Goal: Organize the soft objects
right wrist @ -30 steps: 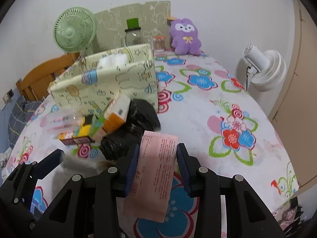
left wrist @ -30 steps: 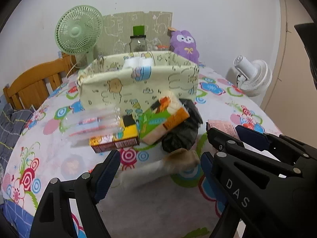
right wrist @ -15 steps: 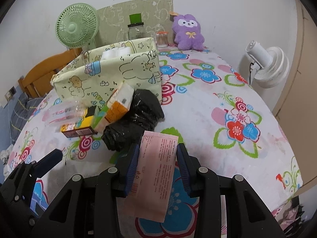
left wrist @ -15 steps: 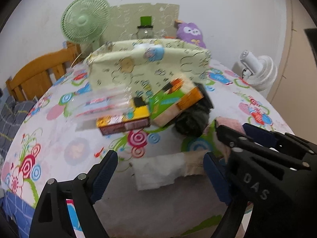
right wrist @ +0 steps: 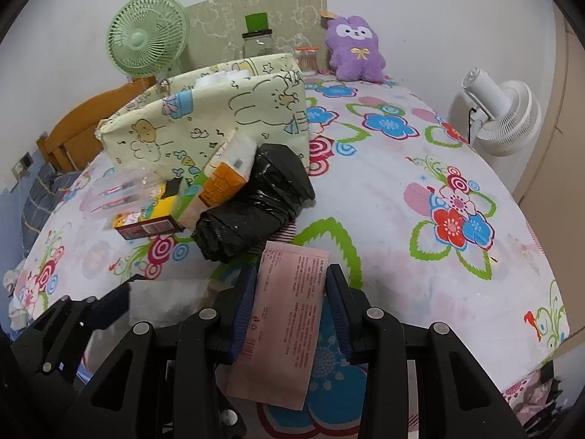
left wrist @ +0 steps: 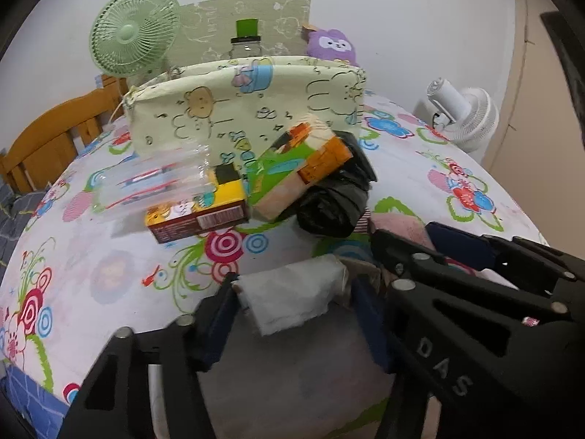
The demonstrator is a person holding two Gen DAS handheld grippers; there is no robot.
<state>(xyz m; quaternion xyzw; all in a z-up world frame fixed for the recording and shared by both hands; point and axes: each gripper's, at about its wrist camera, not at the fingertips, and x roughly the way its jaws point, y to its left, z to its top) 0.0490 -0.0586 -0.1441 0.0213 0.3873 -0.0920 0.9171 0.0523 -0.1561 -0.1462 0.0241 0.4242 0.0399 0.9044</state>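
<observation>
The left claw point(left wrist: 292, 303) was closing around a white tissue wad point(left wrist: 296, 300) at the frame's bottom centre. The right claw point(right wrist: 290, 305) gripped a pink packet point(right wrist: 285, 325). Next, likely the fabric bin point(left wrist: 248, 106).

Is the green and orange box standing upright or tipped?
Tipped. The green and orange box leans at a slant, resting on the black bag and the yellow carton.

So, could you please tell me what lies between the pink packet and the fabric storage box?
In the right wrist view, a black plastic bag lies between the pink packet and the fabric storage box.

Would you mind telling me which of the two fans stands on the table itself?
The green fan, at the table's far-left edge beside the fabric box; the white fan stands beyond the right edge.
</observation>
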